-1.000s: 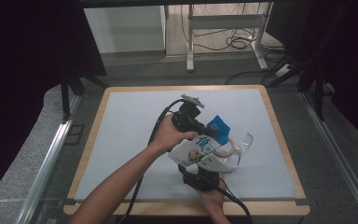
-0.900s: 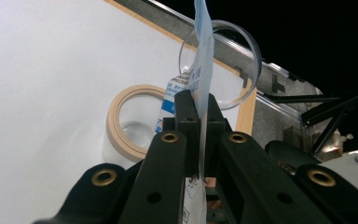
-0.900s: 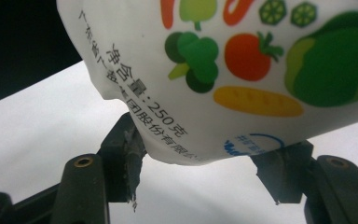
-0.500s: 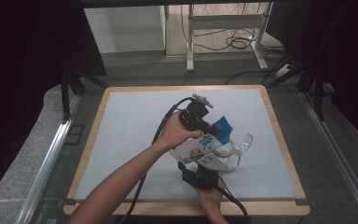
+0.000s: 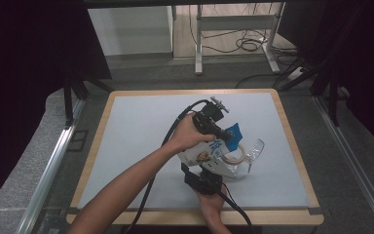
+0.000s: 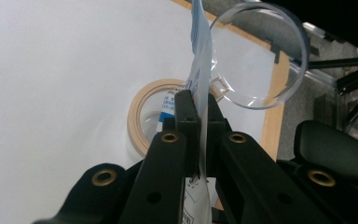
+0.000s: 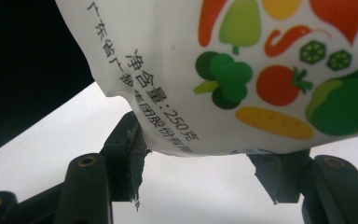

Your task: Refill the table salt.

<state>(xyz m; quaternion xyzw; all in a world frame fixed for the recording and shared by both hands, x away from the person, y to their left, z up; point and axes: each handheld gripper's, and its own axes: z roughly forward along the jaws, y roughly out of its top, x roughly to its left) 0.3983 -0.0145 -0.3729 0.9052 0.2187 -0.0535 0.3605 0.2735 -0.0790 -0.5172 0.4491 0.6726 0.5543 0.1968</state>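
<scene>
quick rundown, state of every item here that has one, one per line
pouch: lifted off the table, held at two places
left hand-held gripper: shut on the pouch's thin edge
right hand-held gripper: shut on the pouch's lower end
clear cup: lying on its side, empty as far as shows
tape roll: lying flat on the table

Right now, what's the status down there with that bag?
Left hand-held gripper shut on bag edge. Right hand-held gripper clamps bag's body. Tape roll and clear cup close beside.
</scene>
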